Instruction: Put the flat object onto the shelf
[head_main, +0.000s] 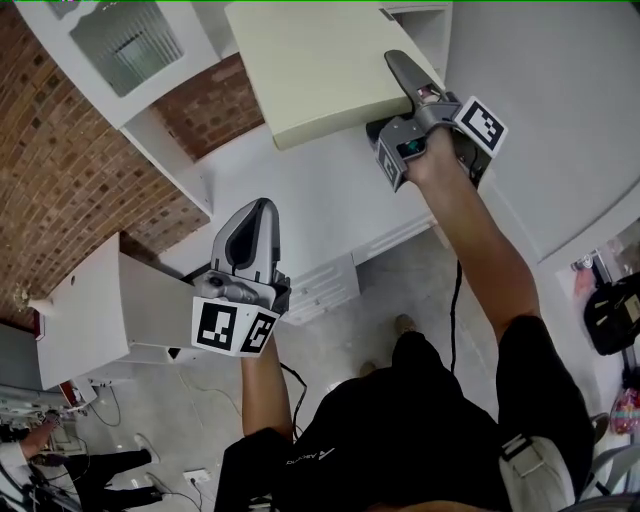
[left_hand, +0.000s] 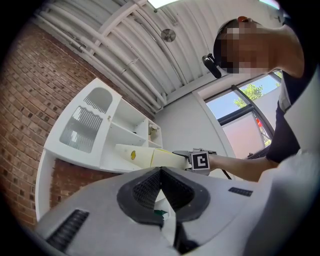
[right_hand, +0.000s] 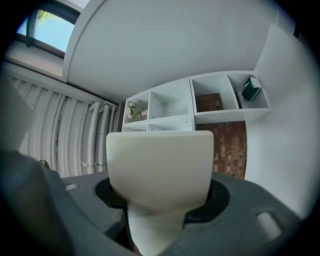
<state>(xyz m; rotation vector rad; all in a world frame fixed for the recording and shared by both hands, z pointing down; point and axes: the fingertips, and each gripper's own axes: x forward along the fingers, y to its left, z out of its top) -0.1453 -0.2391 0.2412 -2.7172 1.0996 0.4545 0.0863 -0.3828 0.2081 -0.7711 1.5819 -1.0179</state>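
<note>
The flat object (head_main: 320, 70) is a cream rectangular board, raised high near the white shelf unit (head_main: 150, 60). My right gripper (head_main: 400, 100) is shut on the board's near edge, with one grey finger (head_main: 405, 72) lying on top of it. In the right gripper view the board (right_hand: 160, 170) fills the gap between the jaws, and the shelf's open compartments (right_hand: 170, 107) lie beyond it. My left gripper (head_main: 262, 208) hangs lower and to the left, shut and holding nothing. In the left gripper view its tips (left_hand: 161, 172) meet, with the board (left_hand: 145, 155) and the shelf (left_hand: 100, 135) ahead.
A brick wall (head_main: 50, 170) runs behind the shelf. A white cabinet (head_main: 90, 320) stands below at the left, and a small drawer unit (head_main: 325, 285) by the wall. One compartment holds a plant (right_hand: 132, 111), another a dark green item (right_hand: 250, 90). A black bag (head_main: 615, 315) sits at the right.
</note>
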